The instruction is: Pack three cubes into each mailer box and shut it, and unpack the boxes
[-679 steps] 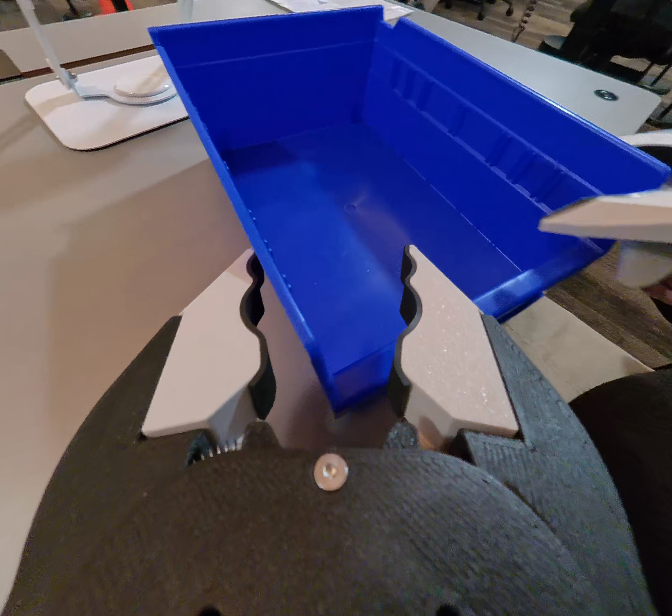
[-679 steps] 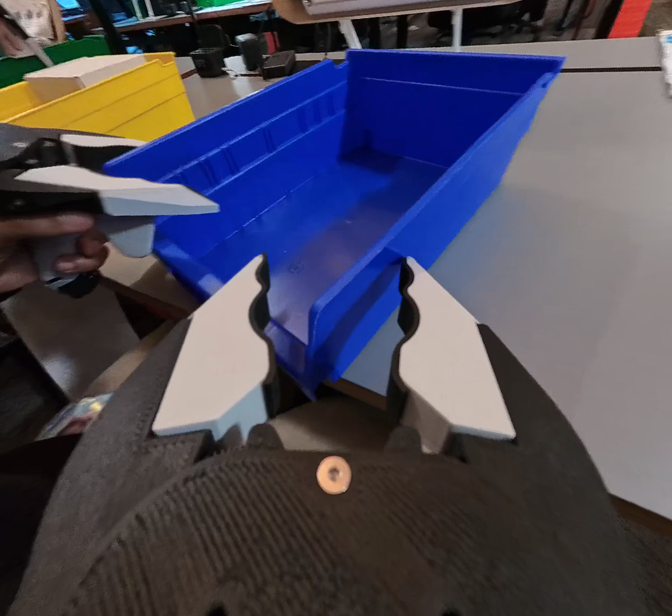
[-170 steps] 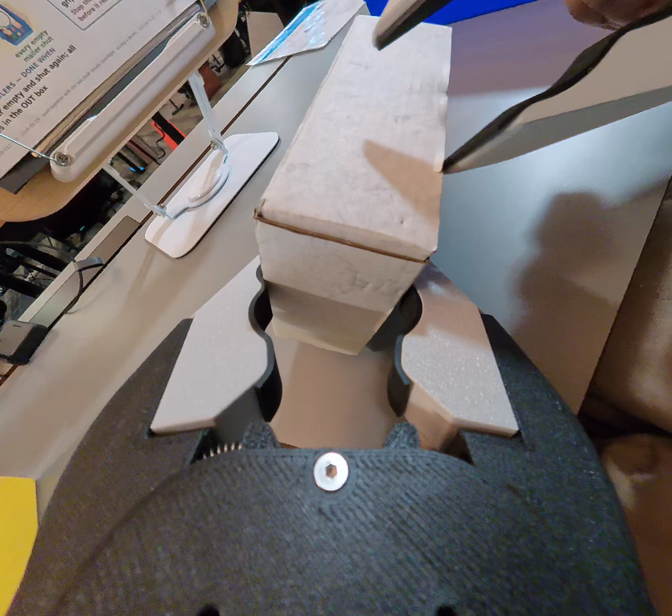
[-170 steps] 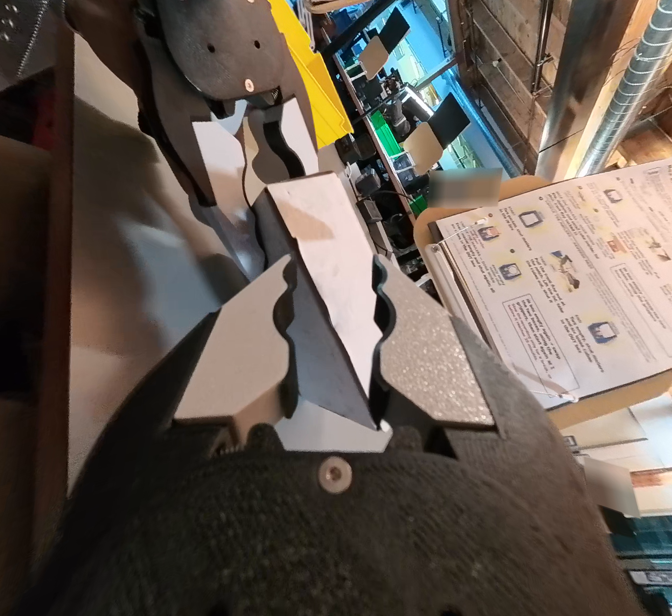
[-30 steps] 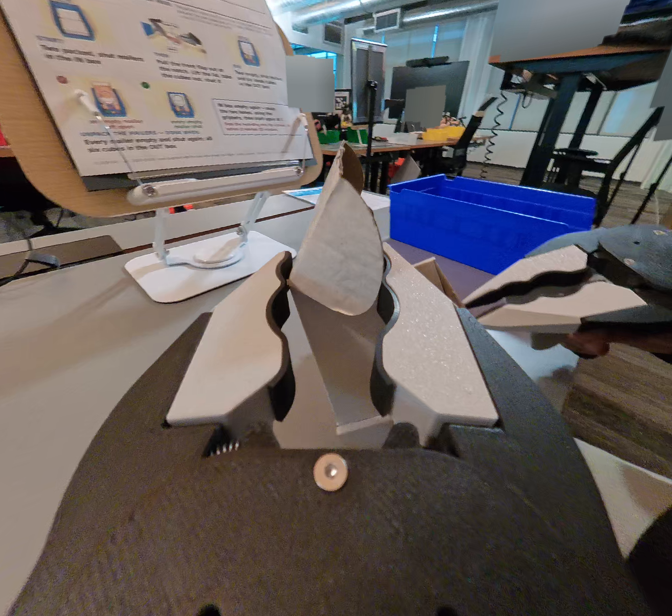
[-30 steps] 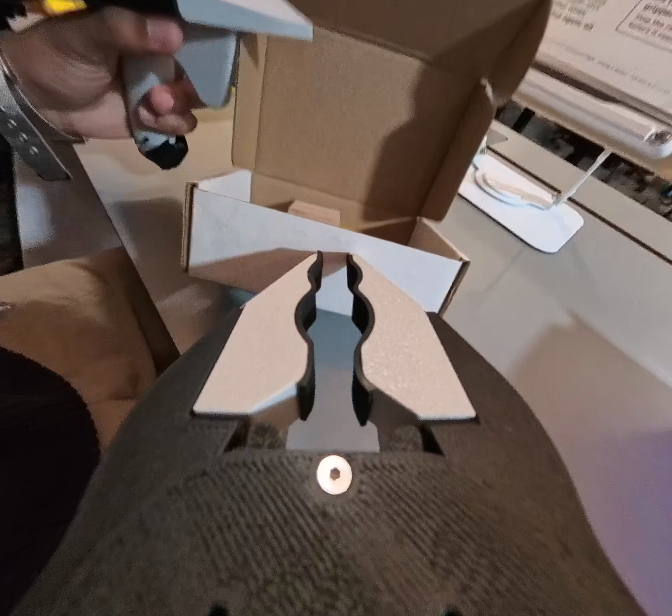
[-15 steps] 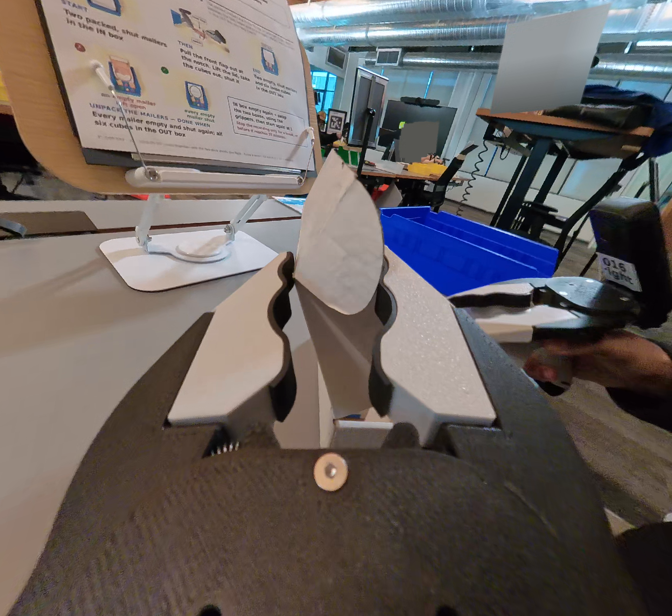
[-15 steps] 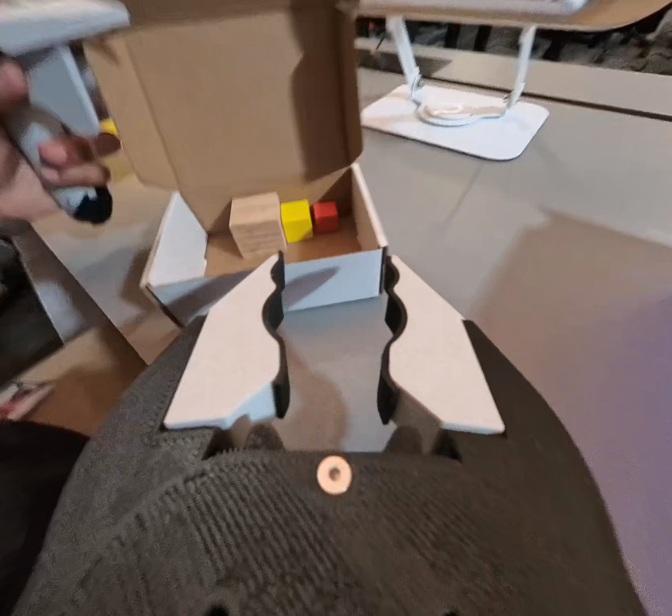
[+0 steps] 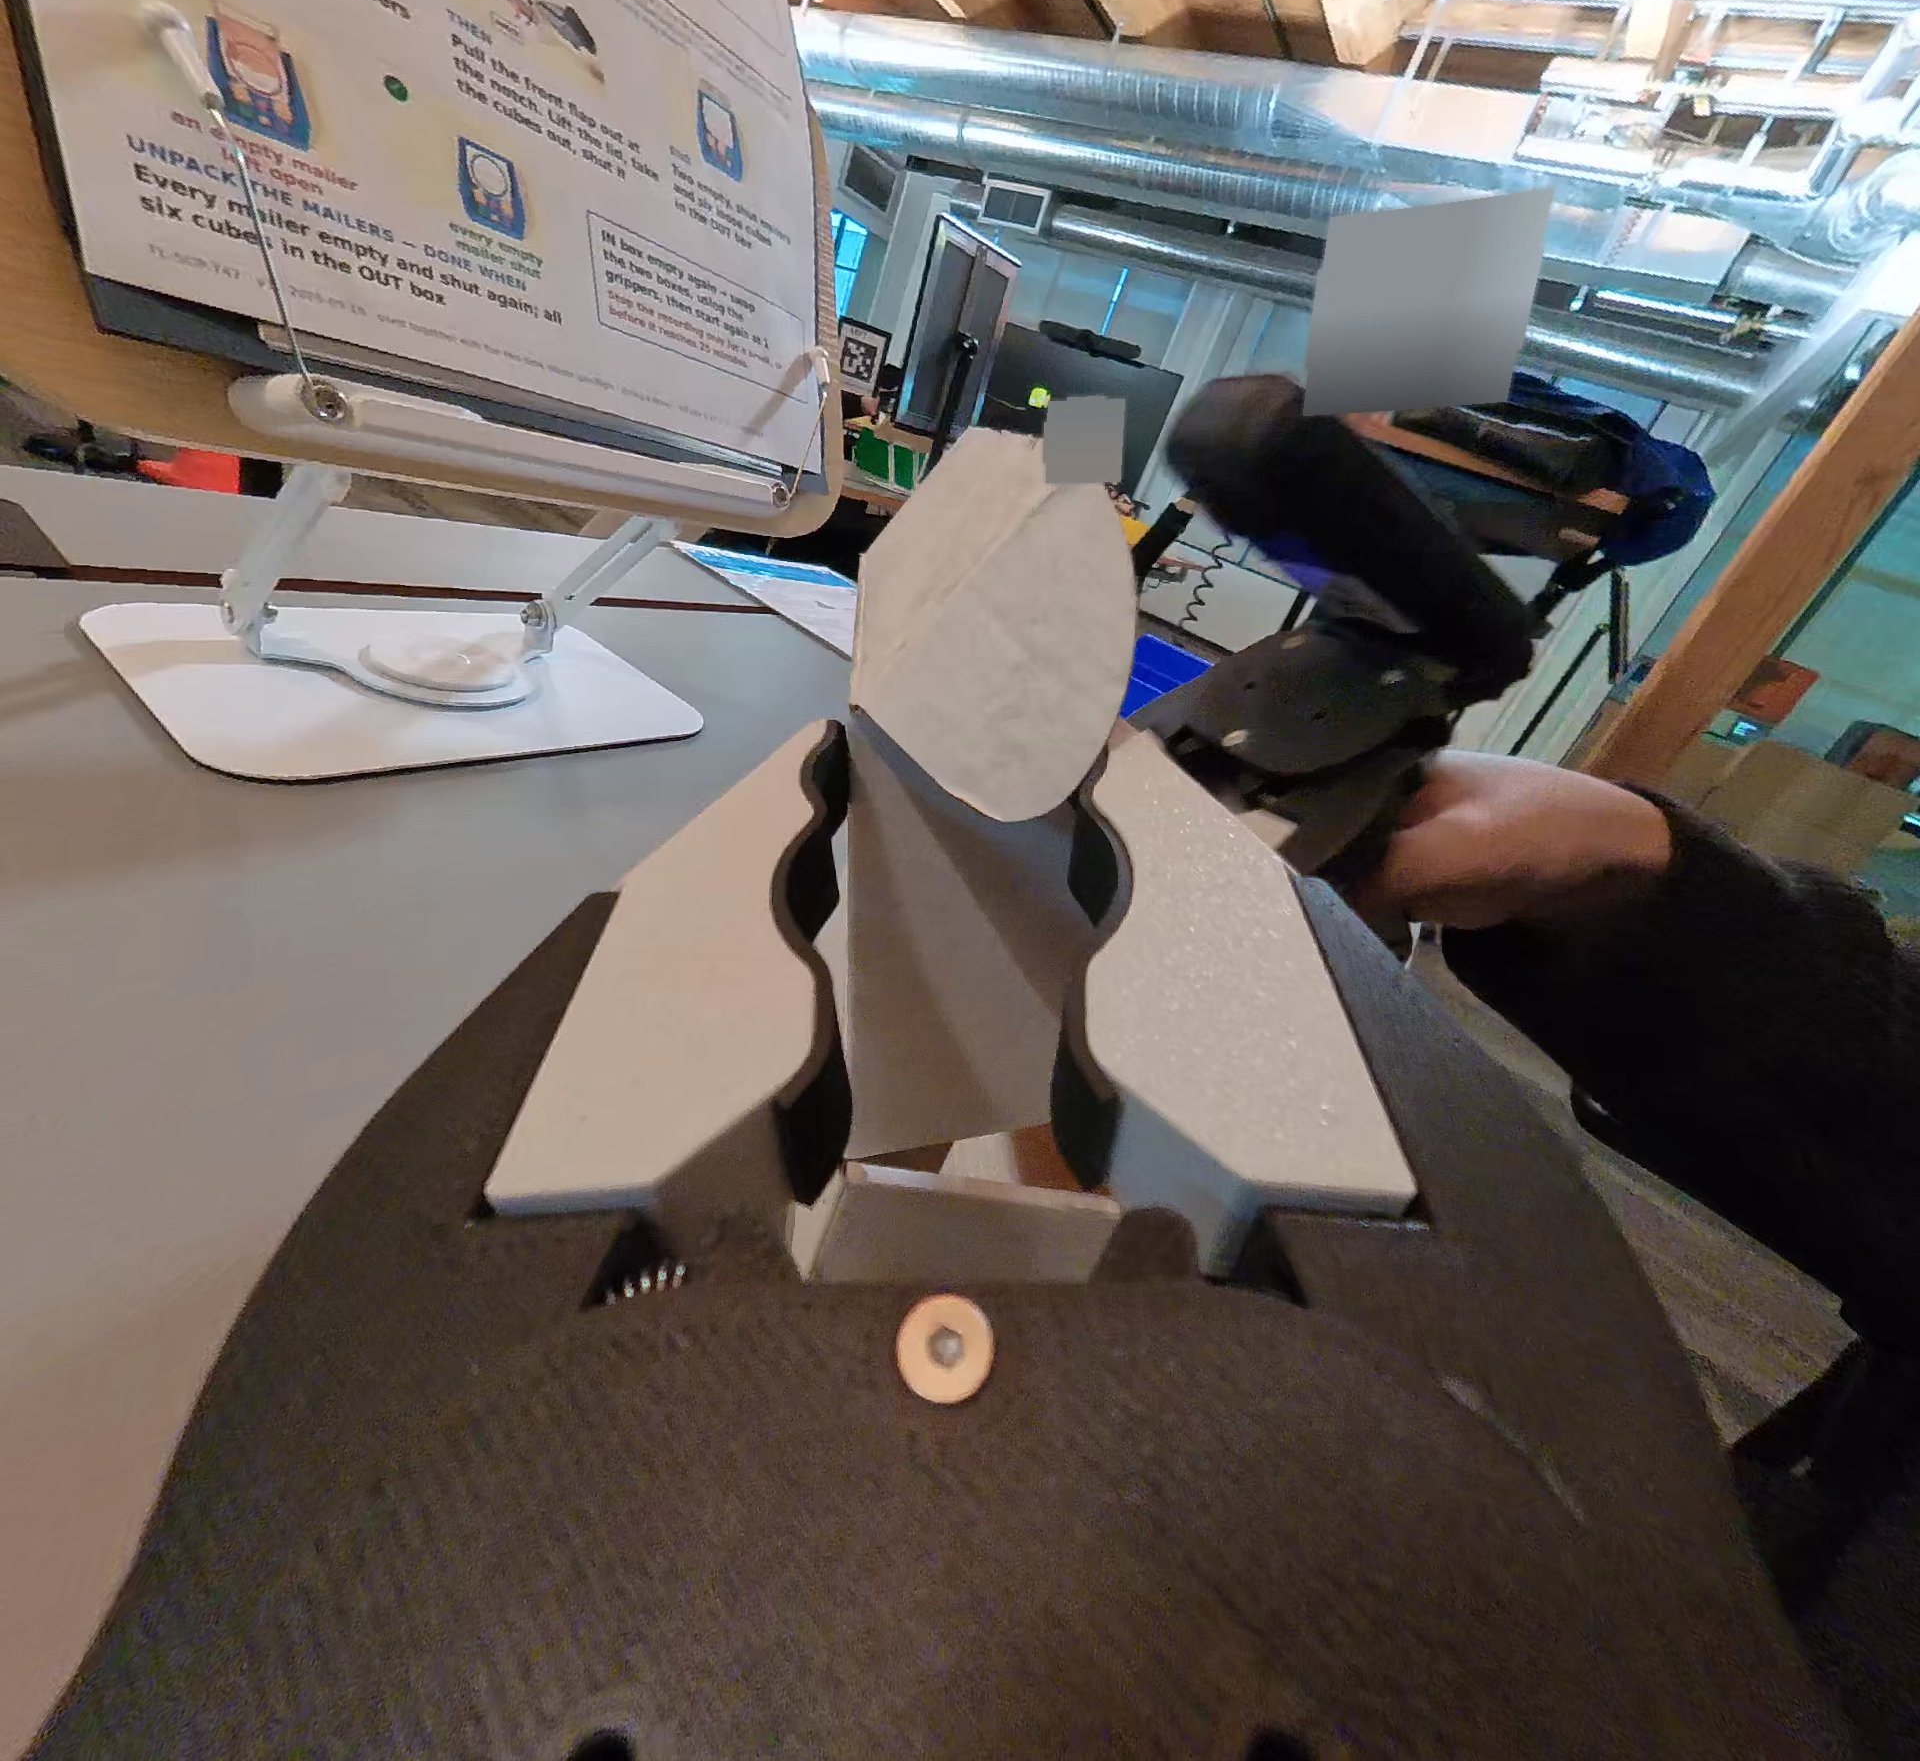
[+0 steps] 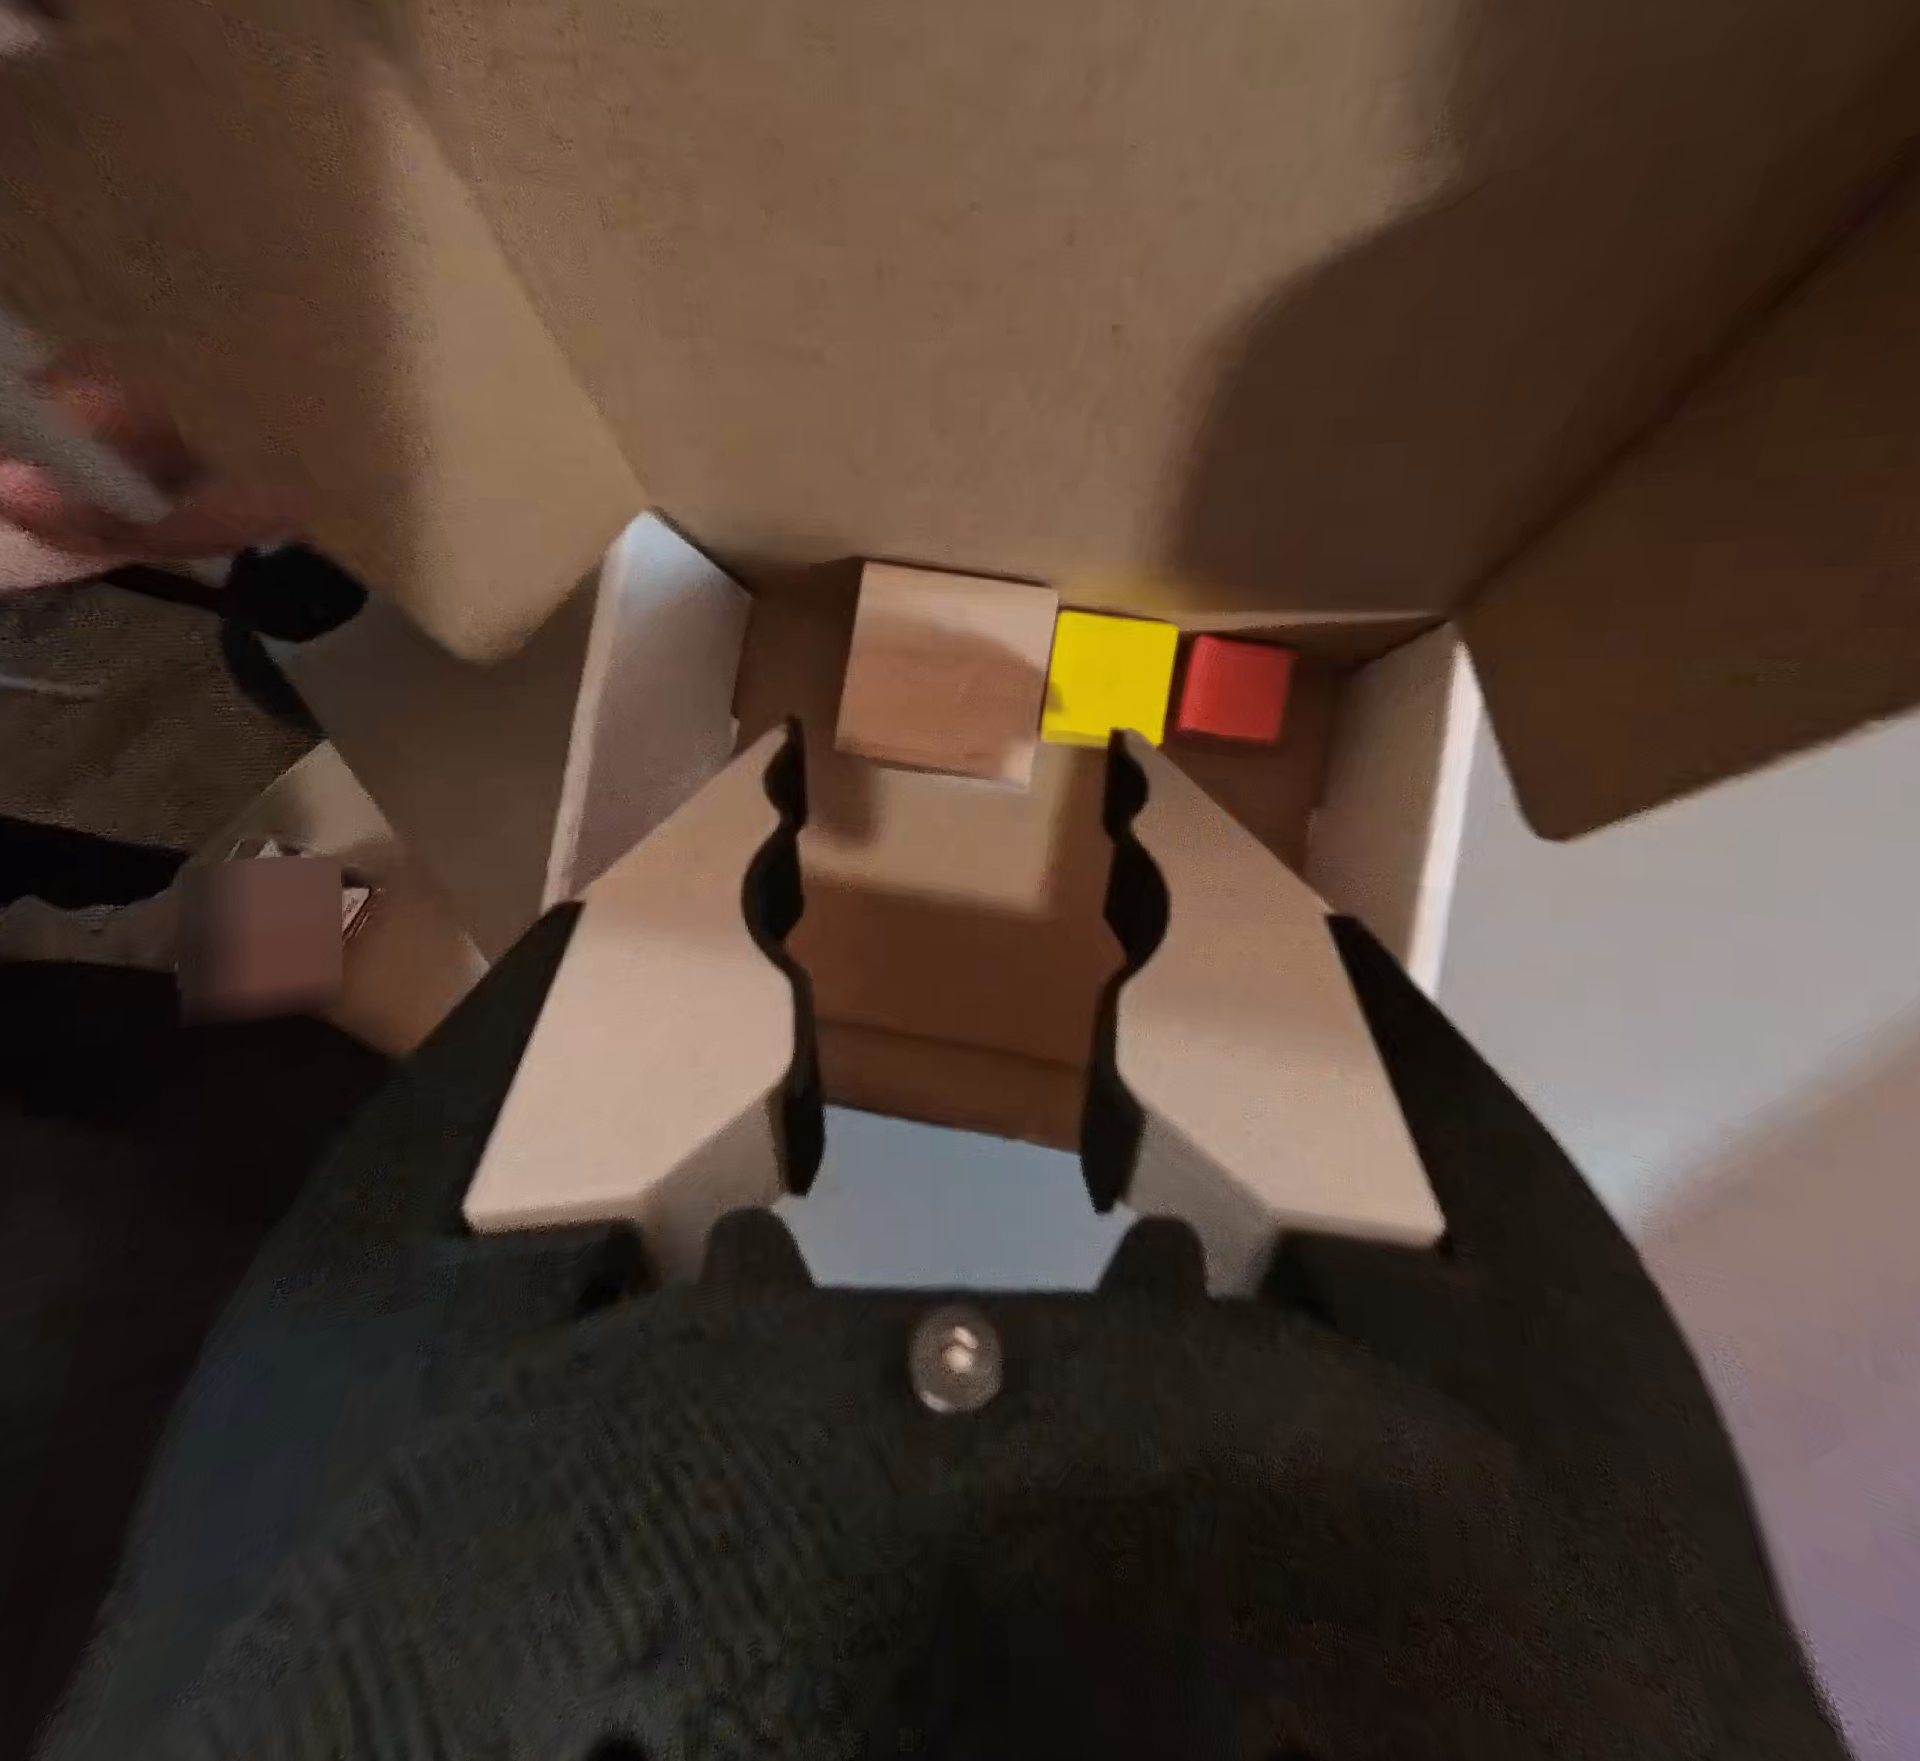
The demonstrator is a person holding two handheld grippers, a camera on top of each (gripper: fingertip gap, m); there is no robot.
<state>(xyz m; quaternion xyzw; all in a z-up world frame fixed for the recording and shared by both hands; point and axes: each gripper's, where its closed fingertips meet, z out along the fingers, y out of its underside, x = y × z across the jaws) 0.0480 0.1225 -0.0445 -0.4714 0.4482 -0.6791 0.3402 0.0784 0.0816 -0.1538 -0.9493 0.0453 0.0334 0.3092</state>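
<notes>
A: Status of the mailer box [image 10: 644, 776]?

B: Open on the counter [image 9: 260, 984]. Lid [image 10: 935, 205] stands raised; left gripper [image 9: 961, 880] has its jaws clamped on the lid's white flap [image 9: 987, 651], holding it up.

A: Contents?

B: All three cubes inside, in a row along the back wall: wooden cube [image 10: 940, 672], yellow cube [image 10: 1107, 677] touching it, red cube [image 10: 1236, 688] just beside that. None lifted out.

A: Right gripper [image 10: 951, 745]?

B: Jaws spread, empty, tips inside the box mouth, just short of the wooden cube and roughly framing it. View is blurred, so contact is unclear.

A: Progress, then?

B: Unpacking phase by my reading. Opening is done; removal not yet begun. Left: three cubes out, lid shut. Blue bin [image 9: 1164, 672] sits partly hidden behind the flap. No second box visible, so its state is unknown.
</notes>
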